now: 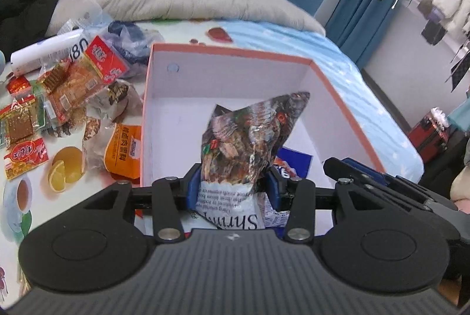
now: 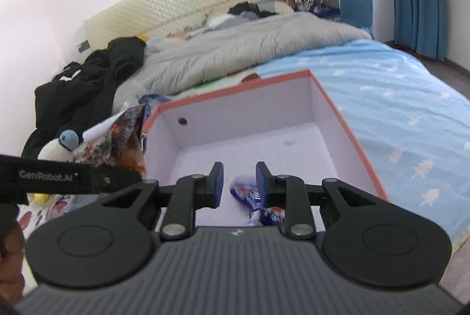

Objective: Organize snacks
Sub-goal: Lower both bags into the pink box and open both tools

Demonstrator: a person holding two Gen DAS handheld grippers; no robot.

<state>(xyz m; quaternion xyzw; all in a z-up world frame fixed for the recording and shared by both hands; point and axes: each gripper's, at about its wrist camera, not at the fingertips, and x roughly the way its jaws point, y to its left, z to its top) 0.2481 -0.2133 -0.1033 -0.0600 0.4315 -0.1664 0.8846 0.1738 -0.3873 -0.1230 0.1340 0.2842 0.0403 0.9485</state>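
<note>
Pinched between the blue pads of the left claw [image 1: 233, 185] is a crinkled foil snack bag [image 1: 249, 135], held by its lower end and raised over the orange-rimmed box [image 1: 235, 50] on the bed. It is judged light, soft and slippery, best gripped at a flat sealed edge. The right claw [image 2: 239, 182] is seen partly spread and empty above a blue packet [image 2: 249, 197] already lying in the box. More snacks [image 1: 67, 97] are heaped beside it.
</note>
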